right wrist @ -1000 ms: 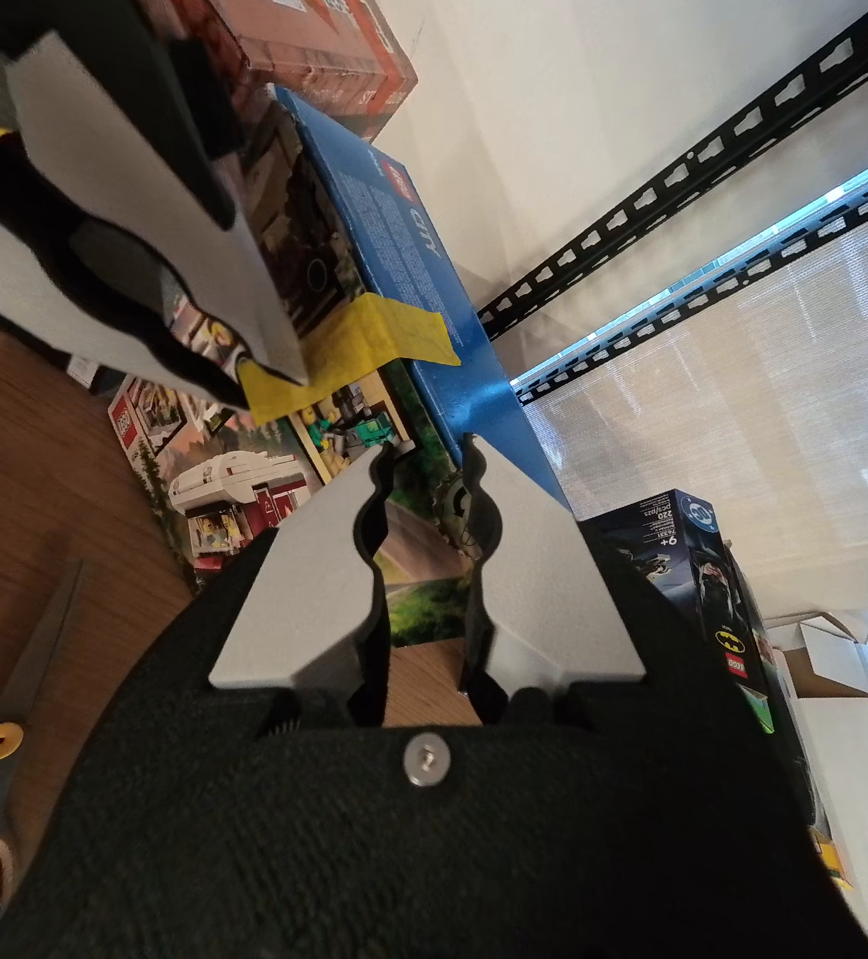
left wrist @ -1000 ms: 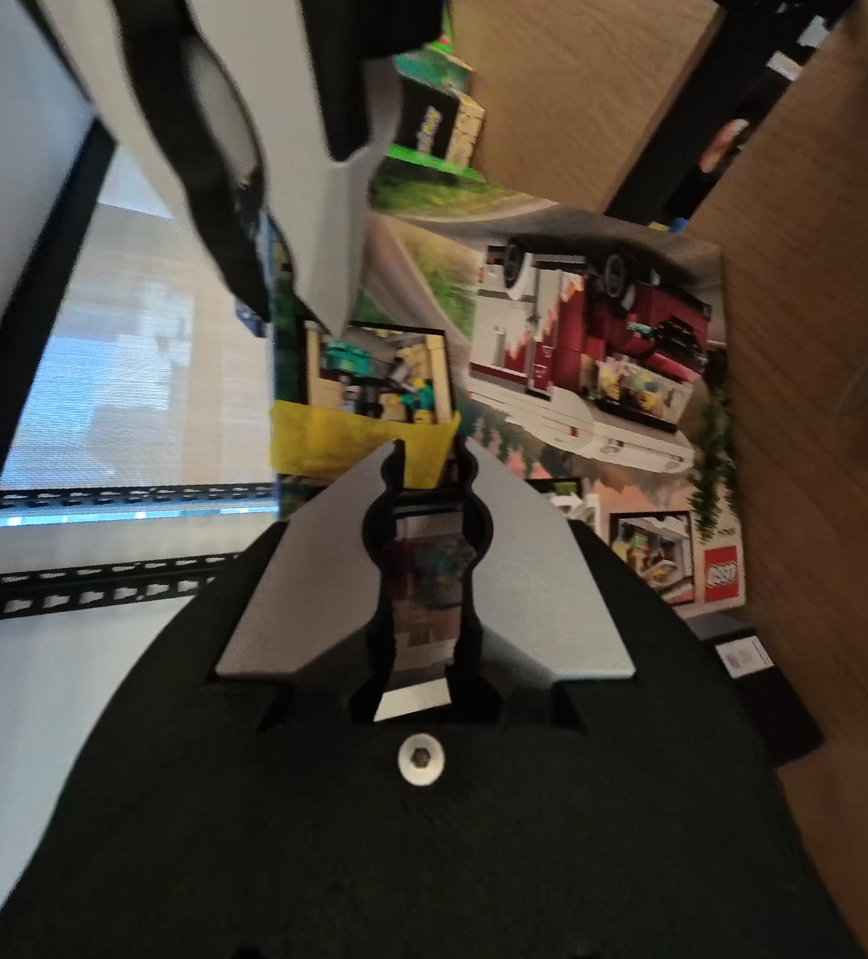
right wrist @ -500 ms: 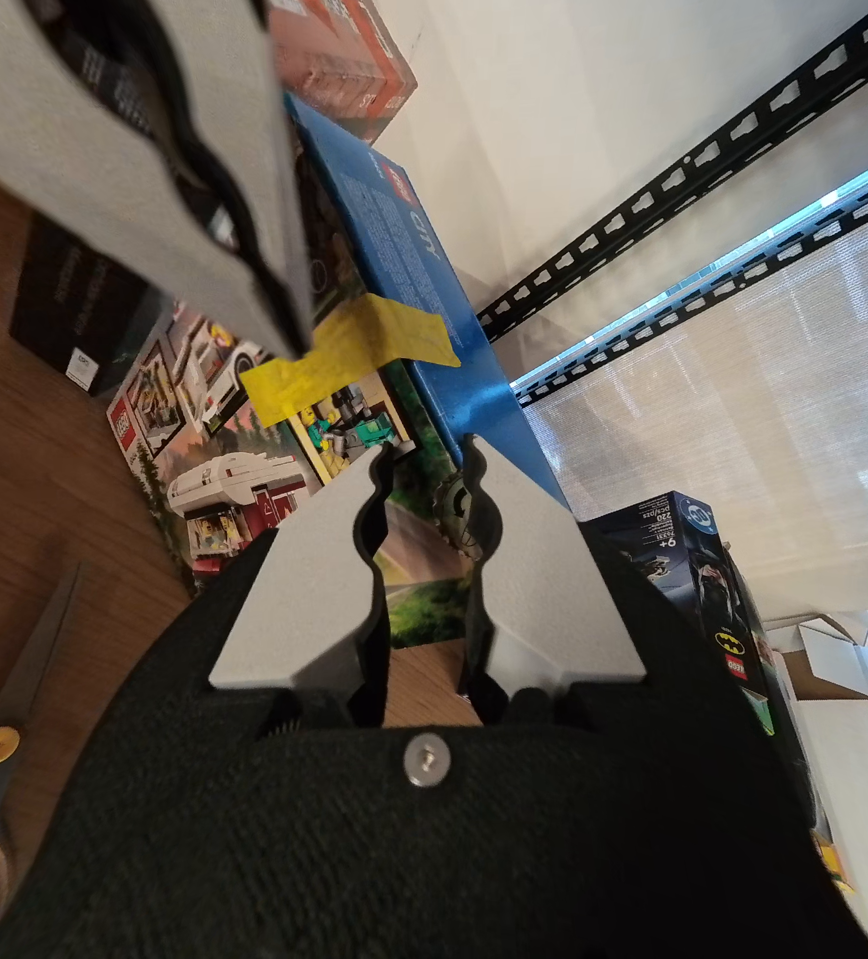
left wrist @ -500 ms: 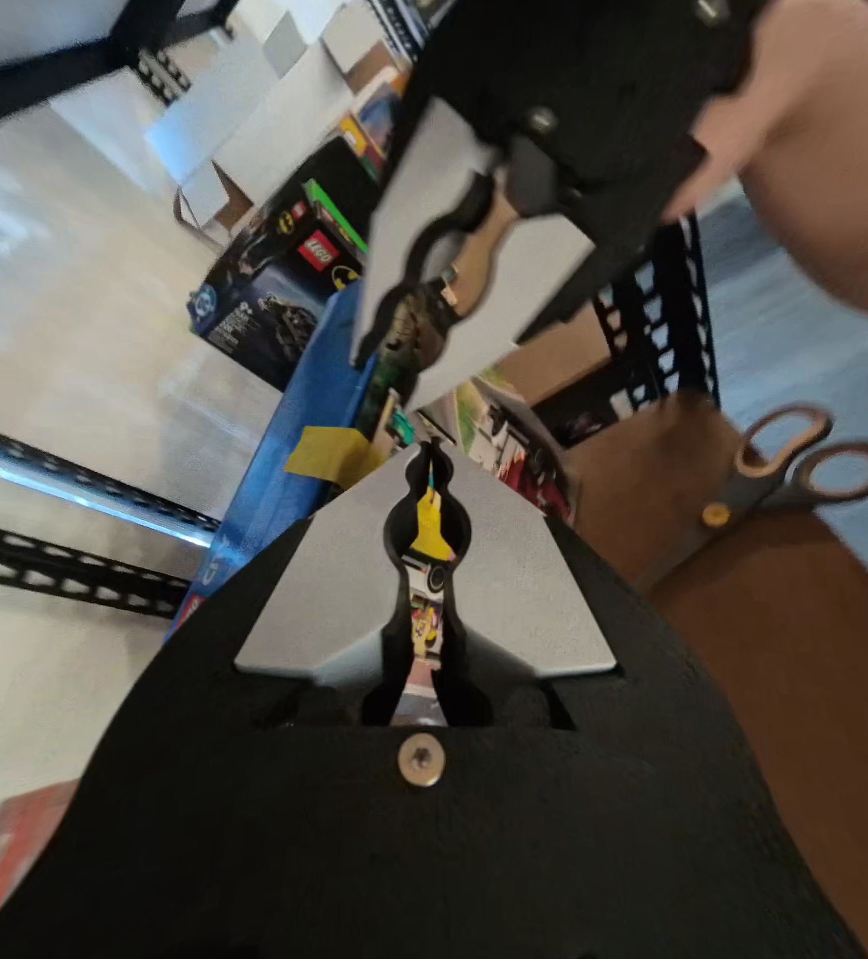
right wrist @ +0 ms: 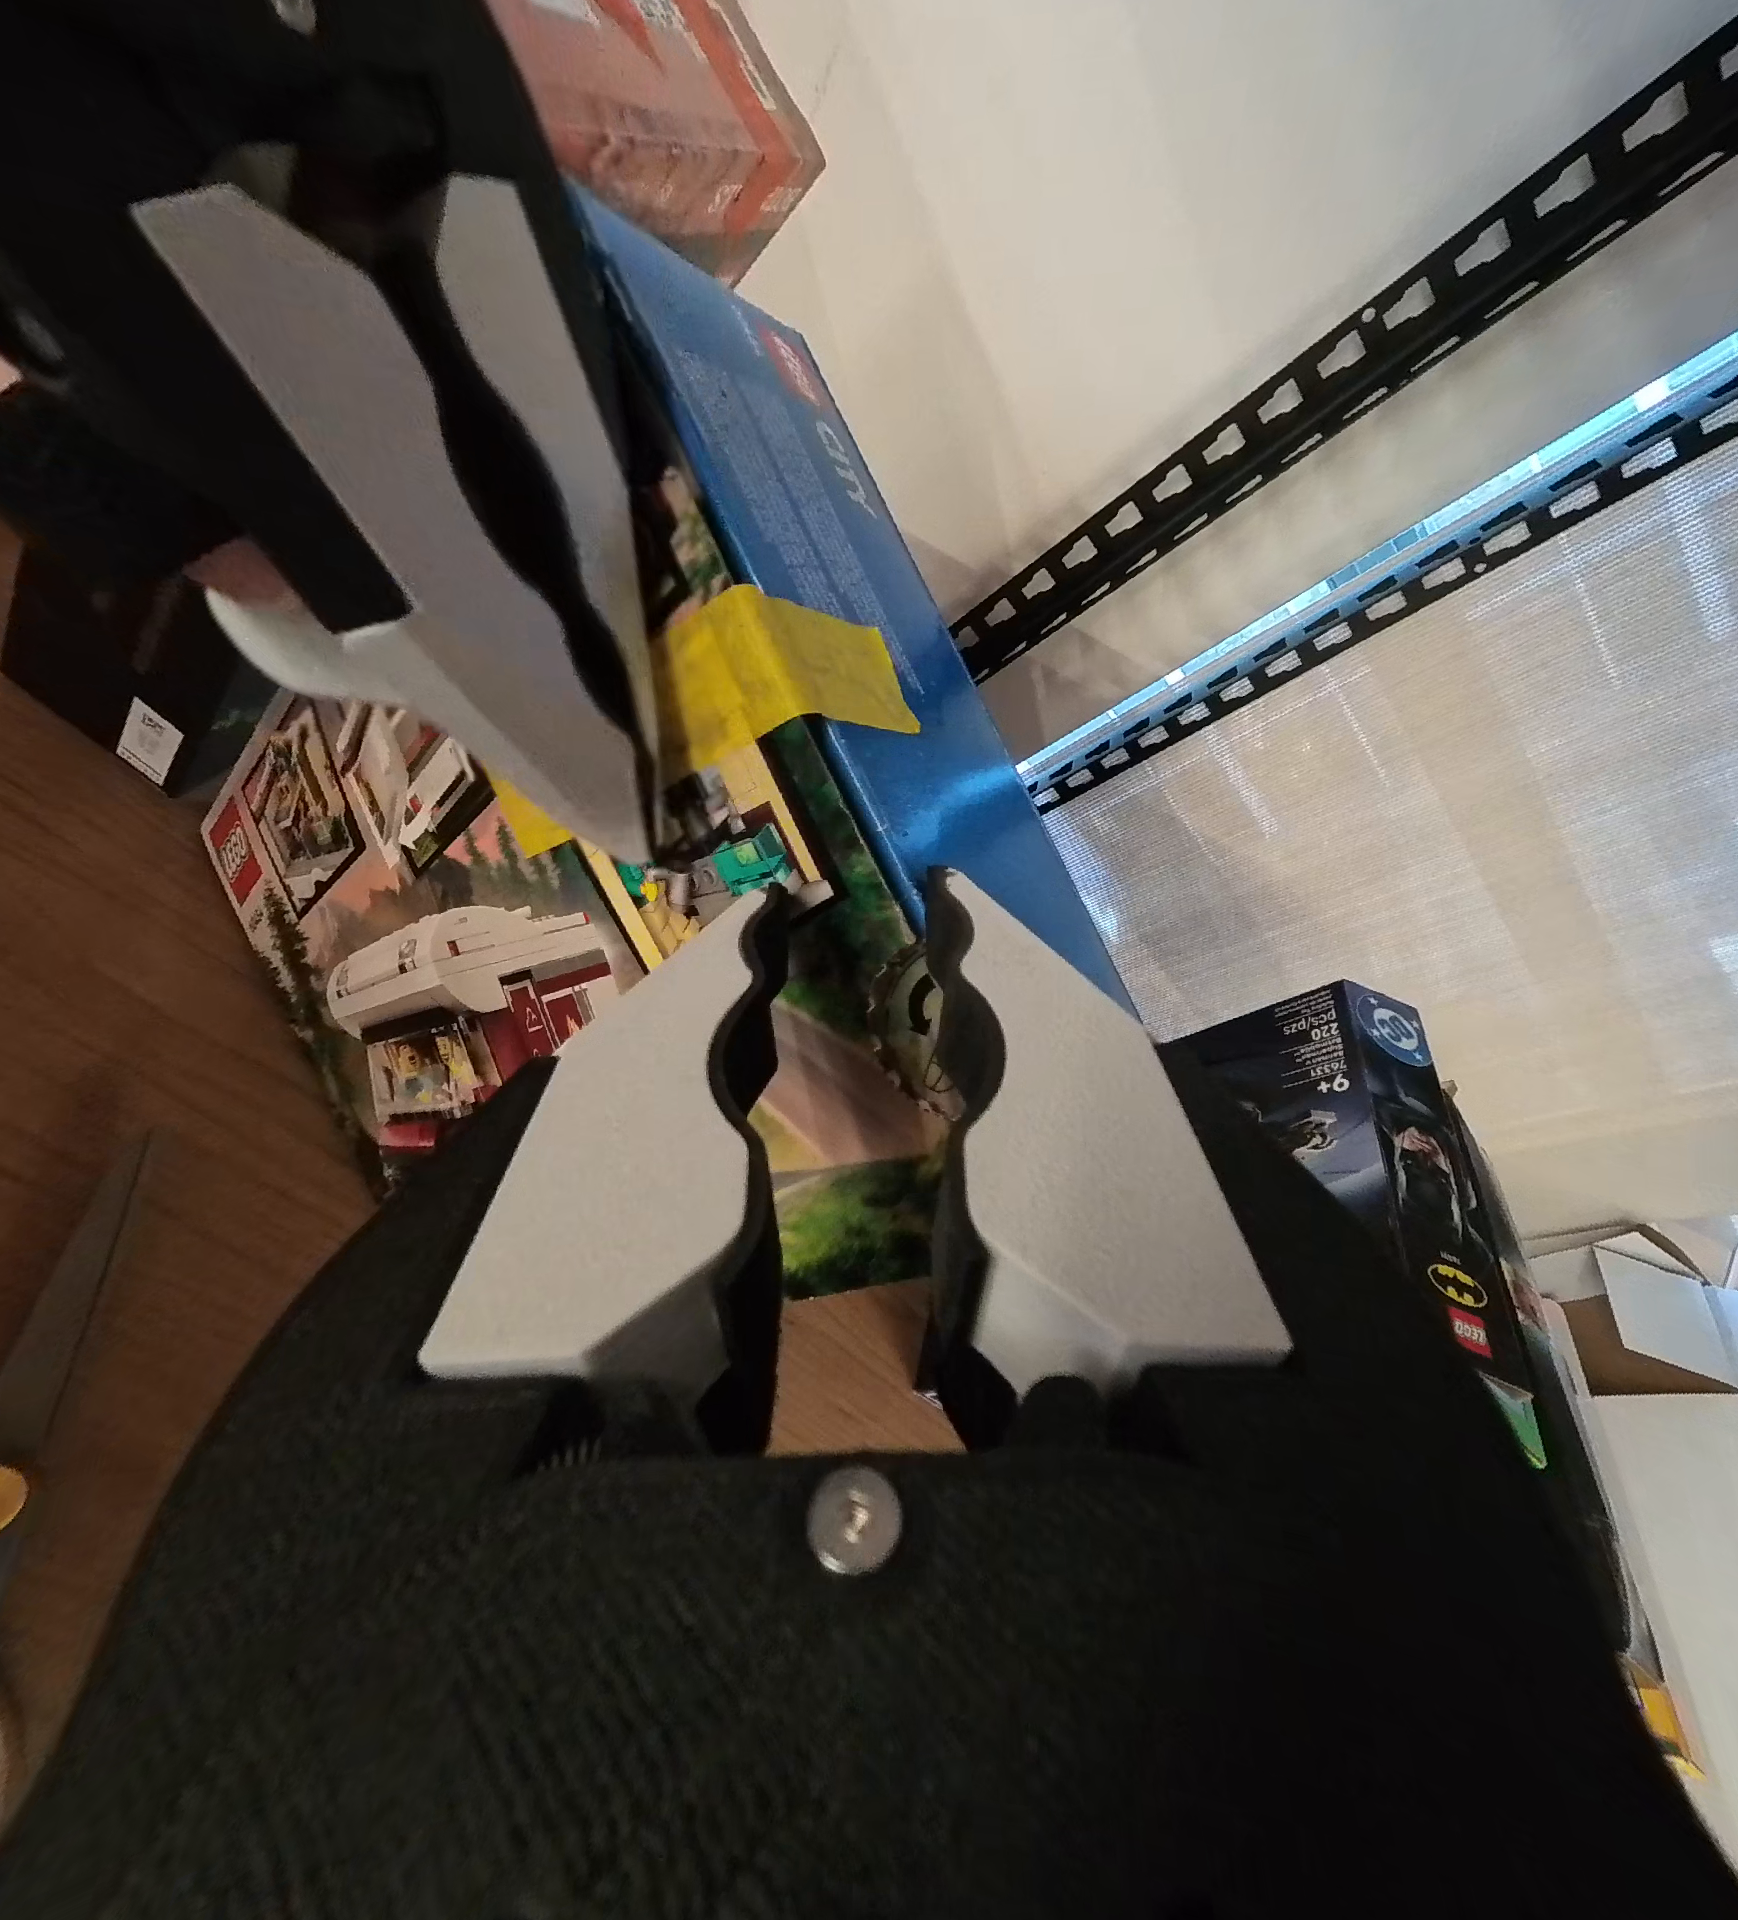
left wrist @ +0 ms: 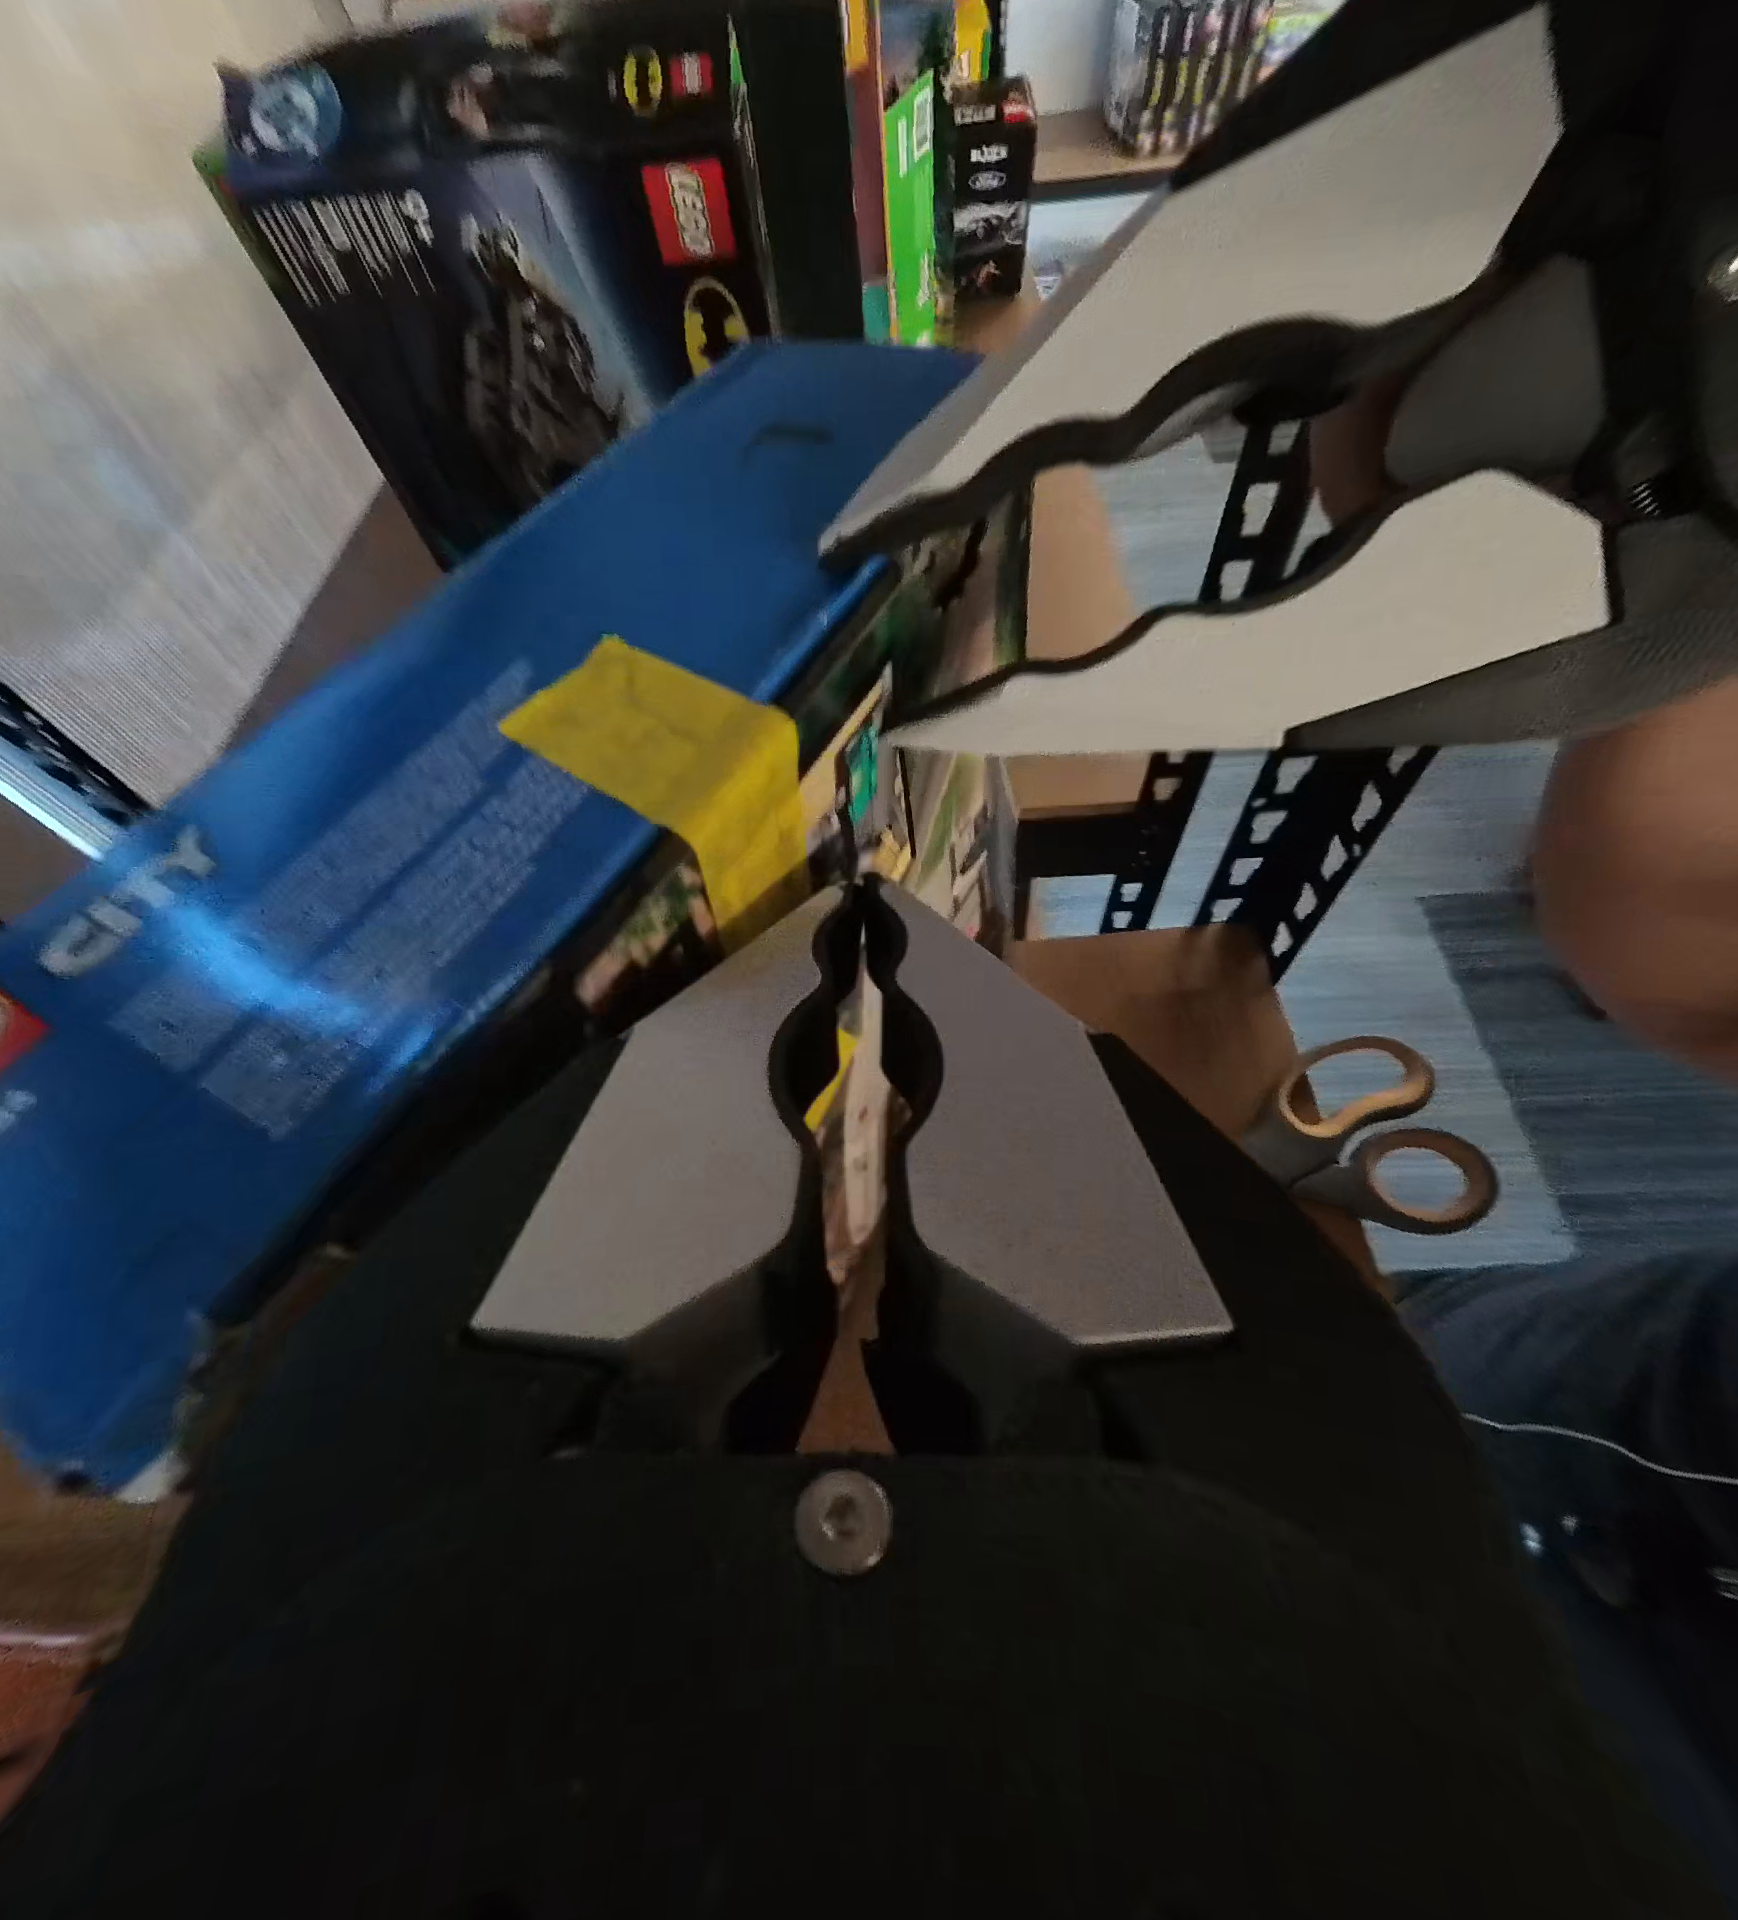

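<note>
Blue toy box [left wrist: 345, 935]: propped on edge on the wooden tabletop [right wrist: 44, 935], 1 strip of yellow tape [left wrist: 667, 748] folded over its upper edge. Left gripper [left wrist: 867, 914]: jaws pinched together on the tape's loose end, just below the box edge. Right gripper [right wrist: 849, 904]: jaws apart, empty, bracketing the box's near corner without clamping. Scissors [left wrist: 1364, 1132]: flat on the tabletop, right of the box. Dark toy box [left wrist: 491, 260]: upright behind the blue one. Handling note: peeling likely goes best low and steady along the box face.

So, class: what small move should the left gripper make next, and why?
Probably pull gently away, peeling the tape: the left gripper looks shut on its end, the rest sticks across the box edge, and the right gripper is open nearby.
</note>
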The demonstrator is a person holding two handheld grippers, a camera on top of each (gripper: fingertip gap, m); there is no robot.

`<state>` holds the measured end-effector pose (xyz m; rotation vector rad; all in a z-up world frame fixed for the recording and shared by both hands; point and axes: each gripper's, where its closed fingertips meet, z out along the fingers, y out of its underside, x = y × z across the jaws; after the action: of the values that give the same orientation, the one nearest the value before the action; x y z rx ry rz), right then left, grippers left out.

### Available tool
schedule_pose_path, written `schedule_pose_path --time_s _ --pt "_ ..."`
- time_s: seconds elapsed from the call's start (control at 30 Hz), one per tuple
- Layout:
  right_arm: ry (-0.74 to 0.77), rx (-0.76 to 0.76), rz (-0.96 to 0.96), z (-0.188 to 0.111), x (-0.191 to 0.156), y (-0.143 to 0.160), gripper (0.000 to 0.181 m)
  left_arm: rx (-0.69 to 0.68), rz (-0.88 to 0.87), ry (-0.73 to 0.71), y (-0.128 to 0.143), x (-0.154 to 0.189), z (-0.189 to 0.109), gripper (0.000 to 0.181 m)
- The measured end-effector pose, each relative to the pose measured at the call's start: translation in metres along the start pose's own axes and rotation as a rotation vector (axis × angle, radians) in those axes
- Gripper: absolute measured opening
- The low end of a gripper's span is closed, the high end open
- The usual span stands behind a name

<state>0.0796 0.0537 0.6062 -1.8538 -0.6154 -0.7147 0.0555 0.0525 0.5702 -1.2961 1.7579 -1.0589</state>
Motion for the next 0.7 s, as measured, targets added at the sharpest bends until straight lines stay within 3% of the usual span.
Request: schedule_pose_path --time_s 0.33,0.53,0.6,0.7 --pt "0.001 0.004 -0.001 0.0 0.0 0.0 0.026 -0.107 -0.143 0.066 0.043 -0.006 -0.002 0.0" --pt "-0.002 0.011 -0.001 -0.001 -0.002 -0.001 0.026 -0.187 -0.158 -0.008 0.067 -0.01 0.001 0.0" --pt "-0.006 0.01 -0.003 -0.001 -0.002 -0.001 0.026 -0.176 -0.097 -0.011 0.068 -0.005 0.001 0.0" --pt "-0.006 0.009 -0.005 -0.001 -0.002 -0.001 0.026 -0.066 0.024 -0.024 0.047 0.004 -0.003 0.0"
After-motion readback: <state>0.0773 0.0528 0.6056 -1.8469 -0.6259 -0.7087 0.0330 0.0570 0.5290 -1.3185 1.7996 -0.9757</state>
